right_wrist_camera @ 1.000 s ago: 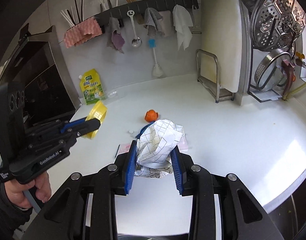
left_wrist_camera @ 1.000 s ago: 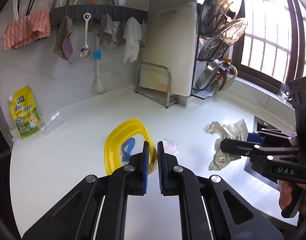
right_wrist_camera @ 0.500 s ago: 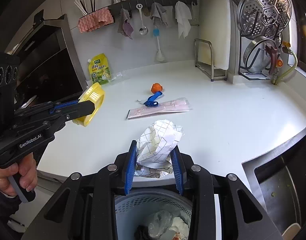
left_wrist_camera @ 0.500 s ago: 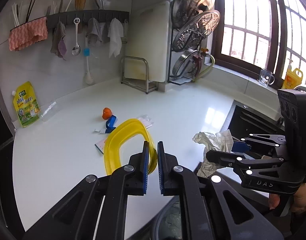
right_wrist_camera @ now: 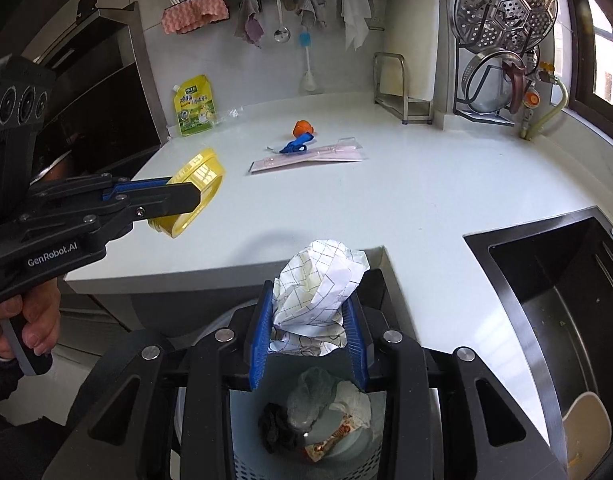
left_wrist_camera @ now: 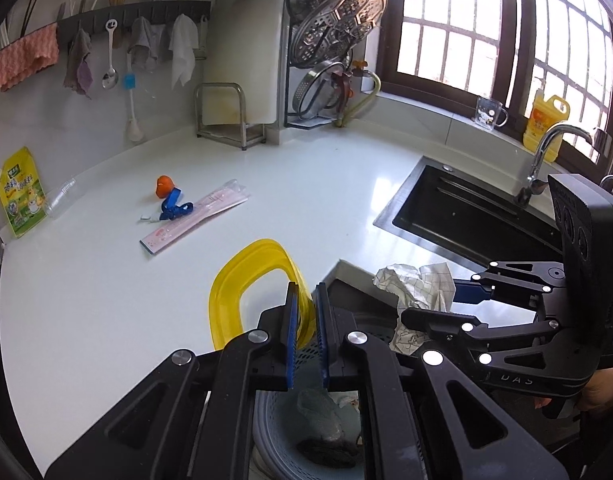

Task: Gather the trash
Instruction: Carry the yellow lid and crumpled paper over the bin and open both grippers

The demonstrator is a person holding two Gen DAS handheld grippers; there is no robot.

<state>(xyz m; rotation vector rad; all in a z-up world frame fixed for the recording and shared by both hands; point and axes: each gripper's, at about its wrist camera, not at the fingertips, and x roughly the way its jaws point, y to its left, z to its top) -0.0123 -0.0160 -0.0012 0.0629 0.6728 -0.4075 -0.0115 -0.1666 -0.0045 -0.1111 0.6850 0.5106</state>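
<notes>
"GenRobot.AI" is printed on the left gripper [right_wrist_camera: 186, 200]; "DAS" shows on the right gripper [right_wrist_camera: 308, 324]. The left fingers are clamped tight on the rim of a yellow plastic lid [left_wrist_camera: 242, 292]; the right fingers, partly open, pinch a crumpled checked paper [right_wrist_camera: 318, 292] above a grey trash basket [right_wrist_camera: 242, 464] beside the white surface [right_wrist_camera: 426, 200]. A pink wrapper [right_wrist_camera: 310, 158], blue clip [right_wrist_camera: 294, 146] and orange cap [right_wrist_camera: 302, 127] lie there. The yellow pouch's [right_wrist_camera: 194, 106] print is unreadable.
</notes>
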